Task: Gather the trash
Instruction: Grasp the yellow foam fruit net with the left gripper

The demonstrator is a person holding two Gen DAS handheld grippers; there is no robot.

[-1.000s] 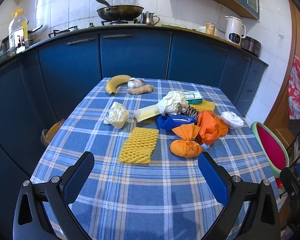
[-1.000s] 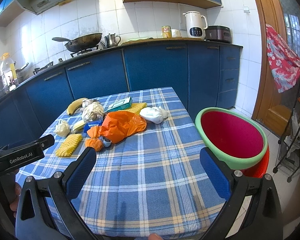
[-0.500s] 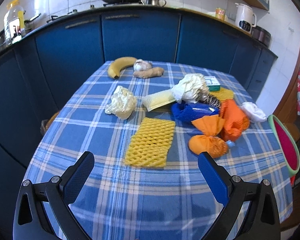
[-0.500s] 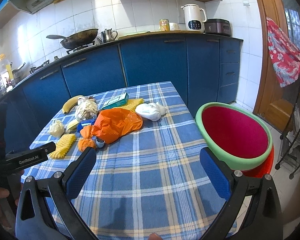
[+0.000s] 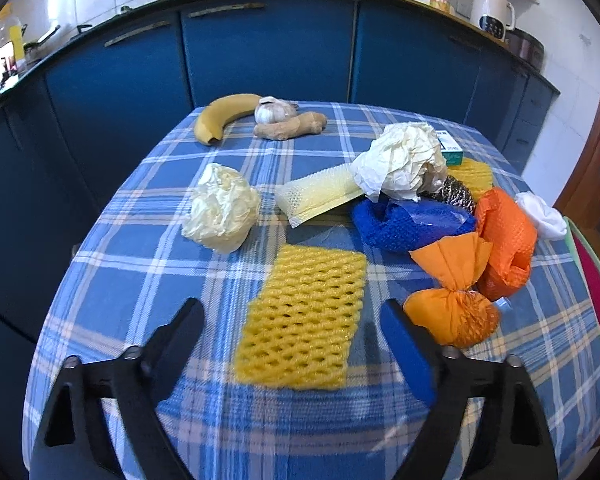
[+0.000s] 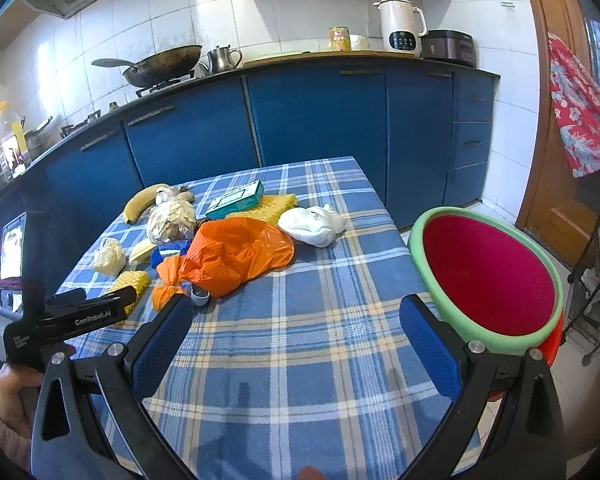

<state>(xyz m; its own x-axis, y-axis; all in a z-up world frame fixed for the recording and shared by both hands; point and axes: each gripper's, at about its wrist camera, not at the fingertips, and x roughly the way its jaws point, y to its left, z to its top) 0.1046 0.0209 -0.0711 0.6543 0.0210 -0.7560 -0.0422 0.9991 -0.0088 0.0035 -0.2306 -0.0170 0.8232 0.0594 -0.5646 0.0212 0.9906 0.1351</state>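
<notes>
Across the lower half of the left wrist view, the left gripper (image 5: 292, 320) points down at the yellow foam net (image 5: 304, 316), which lies flat on the checked worktop (image 5: 140, 280). Its fingers stand spread, one either side of the net's near end, pressing on nothing; they have just been closing, the net lying between them but ungripped. That straddle looks like the set-up for a pinch on the flat sheet, which will likely buckle as the pads meet.

Most other trash is heaped toward the right of that frame: an orange twist (image 5: 452, 312), an orange bag (image 5: 504, 240), blue mesh (image 5: 412, 224) and crumpled white paper (image 5: 404, 160). A banana (image 5: 224, 114), at the upper centre, lies apart from the heap, probably not trash.

Seen from the right wrist, the right gripper (image 6: 296, 328) hangs spread and empty over bare cloth, with the green-rimmed red basin (image 6: 488, 272) at the frame's right, off the worktop's edge, apparently the collecting bin.
</notes>
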